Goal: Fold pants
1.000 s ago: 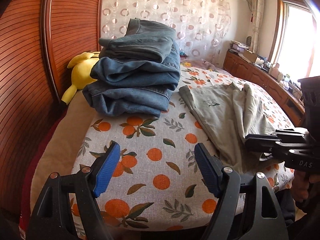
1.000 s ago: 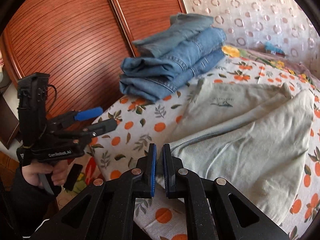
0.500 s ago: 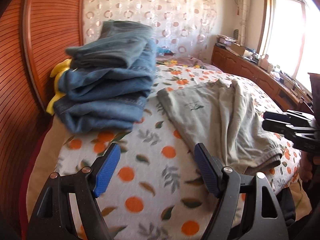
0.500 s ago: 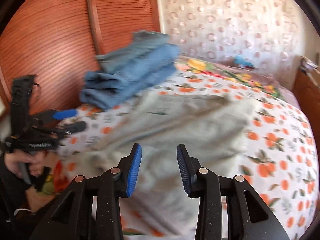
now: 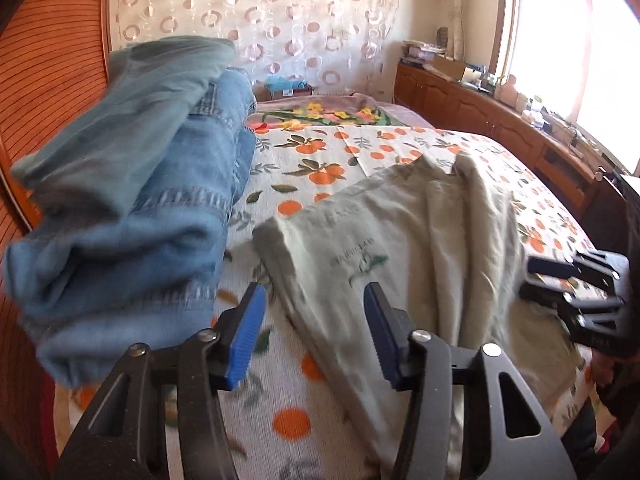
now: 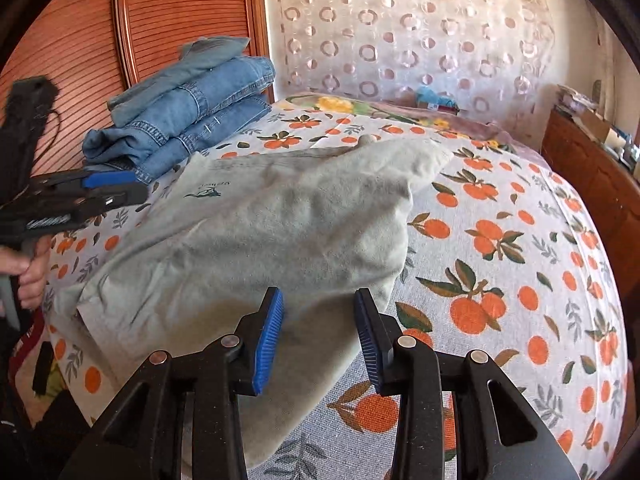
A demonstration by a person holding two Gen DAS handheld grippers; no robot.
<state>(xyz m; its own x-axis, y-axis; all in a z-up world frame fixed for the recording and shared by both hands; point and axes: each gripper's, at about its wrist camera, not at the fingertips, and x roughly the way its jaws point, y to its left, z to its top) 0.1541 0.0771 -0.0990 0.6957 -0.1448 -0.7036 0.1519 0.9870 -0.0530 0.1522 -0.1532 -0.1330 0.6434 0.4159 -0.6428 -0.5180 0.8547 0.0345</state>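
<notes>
Pale green pants (image 5: 416, 240) lie folded lengthwise on the orange-print bed (image 5: 288, 428), also in the right wrist view (image 6: 280, 224). My left gripper (image 5: 312, 334) is open and empty, just above the pants' left edge near the bed's front. My right gripper (image 6: 318, 338) is open and empty over the pants' near right edge. Each gripper shows in the other's view: the right one (image 5: 560, 280) at the pants' right side, the left one (image 6: 100, 190) by the jeans.
A stack of folded blue jeans (image 5: 132, 216) sits at the bed's left, against the wooden headboard (image 6: 80, 40); it also shows in the right wrist view (image 6: 188, 108). A wooden cabinet (image 5: 500, 120) runs along the right under the window. A patterned curtain hangs behind.
My right gripper has opened and let go of the pants, then shifted right. My left gripper moved forward and right, closer to the pants and jeans.
</notes>
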